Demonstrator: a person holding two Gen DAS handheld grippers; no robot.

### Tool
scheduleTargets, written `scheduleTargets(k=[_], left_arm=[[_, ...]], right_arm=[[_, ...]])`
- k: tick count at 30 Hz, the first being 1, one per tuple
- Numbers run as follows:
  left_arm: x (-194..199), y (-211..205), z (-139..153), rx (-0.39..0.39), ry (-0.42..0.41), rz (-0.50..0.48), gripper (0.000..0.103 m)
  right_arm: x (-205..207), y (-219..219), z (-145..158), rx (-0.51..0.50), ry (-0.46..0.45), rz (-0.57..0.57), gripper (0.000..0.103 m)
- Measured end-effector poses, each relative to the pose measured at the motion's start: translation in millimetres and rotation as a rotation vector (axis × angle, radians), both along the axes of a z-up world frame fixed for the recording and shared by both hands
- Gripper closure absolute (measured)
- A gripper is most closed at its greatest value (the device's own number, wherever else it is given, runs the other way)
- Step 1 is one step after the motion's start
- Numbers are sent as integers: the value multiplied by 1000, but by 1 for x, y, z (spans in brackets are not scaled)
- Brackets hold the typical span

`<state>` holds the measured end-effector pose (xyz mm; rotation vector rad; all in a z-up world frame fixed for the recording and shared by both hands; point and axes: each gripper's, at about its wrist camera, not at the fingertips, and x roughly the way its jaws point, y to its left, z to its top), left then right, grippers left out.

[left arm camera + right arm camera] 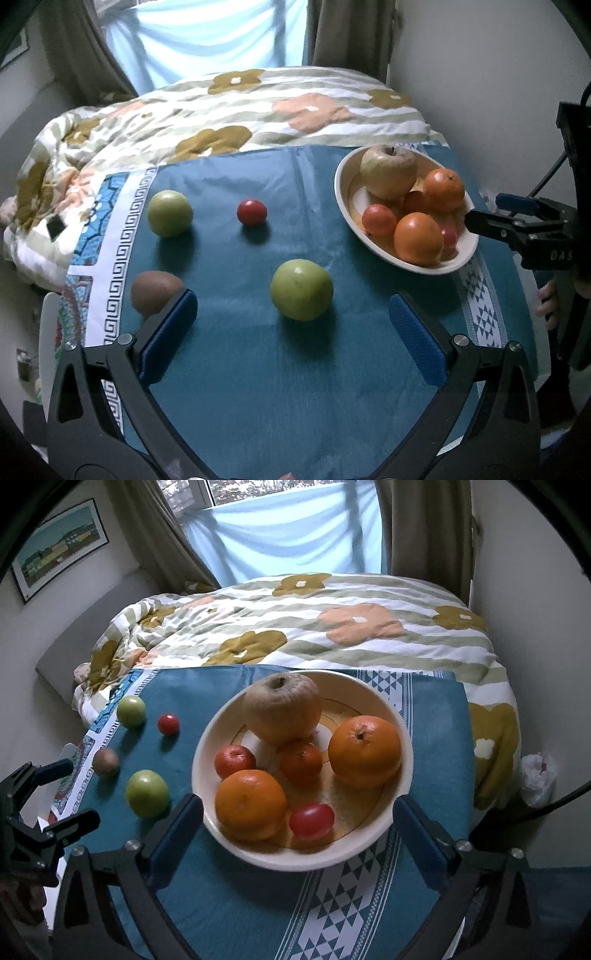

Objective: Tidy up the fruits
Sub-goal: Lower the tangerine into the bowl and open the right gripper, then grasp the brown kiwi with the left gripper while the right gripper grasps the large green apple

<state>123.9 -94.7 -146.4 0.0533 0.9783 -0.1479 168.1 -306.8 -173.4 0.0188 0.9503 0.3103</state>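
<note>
R claw (299, 834) hangs wide open & empty over the bowl (400, 716), L claw (293, 321) spread wide, empty, near green fruit (301, 290) on cloth — centre it btwn pads, squeeze gently.

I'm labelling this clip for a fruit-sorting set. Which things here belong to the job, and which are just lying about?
Part of the job:
bowl holding fruit
near green fruit
far green fruit
small red fruit
brown fruit

Just lying about:
flowered quilt
framed picture
curtains
</note>
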Motion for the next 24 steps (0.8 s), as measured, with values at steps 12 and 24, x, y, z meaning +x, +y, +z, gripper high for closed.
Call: scheduleTargets(k=[12, 24], left_arm=[[-48, 32, 35, 7, -66, 116, 0], [-52, 88, 53, 59, -88, 176, 0]], right_arm=[[-29, 15, 27, 20, -20, 75, 1], [-46, 59, 43, 20, 8, 101, 1]])
